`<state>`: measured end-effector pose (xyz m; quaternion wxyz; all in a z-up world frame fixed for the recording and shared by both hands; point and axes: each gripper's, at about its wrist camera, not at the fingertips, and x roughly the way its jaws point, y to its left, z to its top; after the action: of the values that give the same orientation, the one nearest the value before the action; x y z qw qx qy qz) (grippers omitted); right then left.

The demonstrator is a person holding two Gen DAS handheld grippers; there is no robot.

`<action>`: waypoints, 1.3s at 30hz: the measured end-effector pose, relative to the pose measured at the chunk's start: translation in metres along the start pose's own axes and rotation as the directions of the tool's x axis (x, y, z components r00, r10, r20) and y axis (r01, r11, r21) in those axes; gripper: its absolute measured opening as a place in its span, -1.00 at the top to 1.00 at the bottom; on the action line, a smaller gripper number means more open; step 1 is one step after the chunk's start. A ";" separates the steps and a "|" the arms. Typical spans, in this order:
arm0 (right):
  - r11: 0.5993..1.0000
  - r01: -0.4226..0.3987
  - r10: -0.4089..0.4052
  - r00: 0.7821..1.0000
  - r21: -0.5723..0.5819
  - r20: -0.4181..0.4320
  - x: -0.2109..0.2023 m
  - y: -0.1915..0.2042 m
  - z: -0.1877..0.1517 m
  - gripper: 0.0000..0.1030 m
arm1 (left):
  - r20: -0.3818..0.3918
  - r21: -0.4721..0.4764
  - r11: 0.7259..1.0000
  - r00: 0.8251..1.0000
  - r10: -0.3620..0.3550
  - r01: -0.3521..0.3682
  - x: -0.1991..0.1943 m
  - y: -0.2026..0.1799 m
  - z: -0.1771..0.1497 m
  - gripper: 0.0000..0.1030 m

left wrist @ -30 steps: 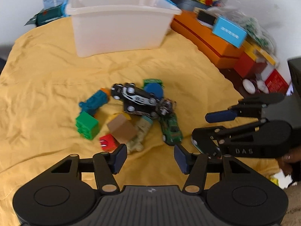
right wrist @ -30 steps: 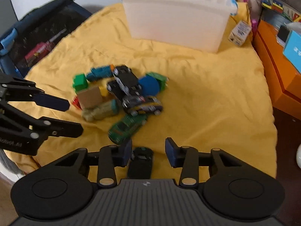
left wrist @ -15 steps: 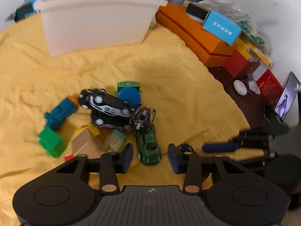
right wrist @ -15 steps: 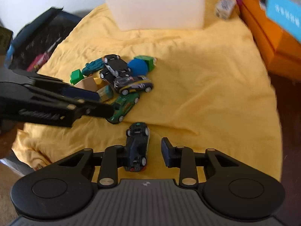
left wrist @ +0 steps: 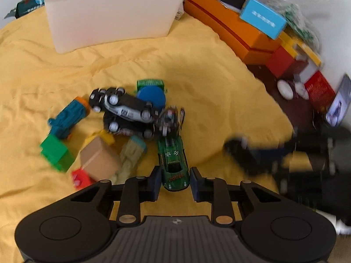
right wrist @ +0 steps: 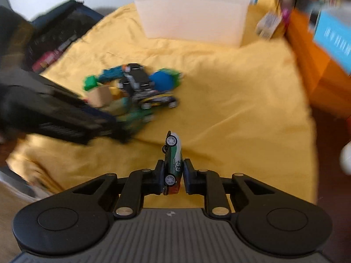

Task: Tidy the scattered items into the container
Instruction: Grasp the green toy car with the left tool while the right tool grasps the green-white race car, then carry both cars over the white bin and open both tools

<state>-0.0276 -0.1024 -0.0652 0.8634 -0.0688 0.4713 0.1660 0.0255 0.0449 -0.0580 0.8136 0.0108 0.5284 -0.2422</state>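
Observation:
A white plastic container [left wrist: 109, 15] stands at the far end of the yellow cloth [left wrist: 197, 65]. Before it lies a pile of toys: black cars [left wrist: 127, 109], a blue disc [left wrist: 151, 97], a teal toy [left wrist: 68, 118], a green block [left wrist: 56, 153] and a tan block [left wrist: 97, 161]. My left gripper [left wrist: 175, 183] is closing on a green toy car [left wrist: 173, 164], with a pad at each side of it. My right gripper [right wrist: 174, 176] is closing on a small car marked 59 [right wrist: 174, 160], which is tipped on its side between the pads. Each gripper shows only as a blur in the other's view.
Orange boxes [left wrist: 230, 28] and a light blue box [left wrist: 263, 19] line the cloth's right side. A dark bag [right wrist: 57, 37] sits off the cloth's left edge. A small carton [right wrist: 267, 25] stands beside the container [right wrist: 193, 15].
Both pairs of jaws have narrowed. The left gripper moved up to the green car, which now sits between its fingers. The car in the right gripper has rolled onto its side.

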 end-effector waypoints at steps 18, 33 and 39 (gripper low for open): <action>0.997 -0.064 0.065 0.998 -0.045 0.005 0.000 0.001 -0.006 0.29 | -0.012 -0.069 0.997 0.999 0.041 -0.042 -0.010 -0.010 -0.033 0.39; 0.997 -0.052 0.053 0.998 -0.051 0.018 0.002 0.000 -0.005 0.37 | 0.082 0.001 0.996 0.993 0.088 -0.088 -0.029 -0.016 -0.015 0.38; 0.999 -0.030 0.032 0.996 -0.023 0.077 0.001 -0.004 0.025 0.37 | 0.195 0.027 0.994 0.976 0.102 -0.109 -0.053 -0.006 0.025 0.38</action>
<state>-0.0056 -0.0993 -0.0528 0.8777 -0.0642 0.4366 0.1870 0.0273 0.0533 0.0007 0.8724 0.0303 0.4410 -0.2085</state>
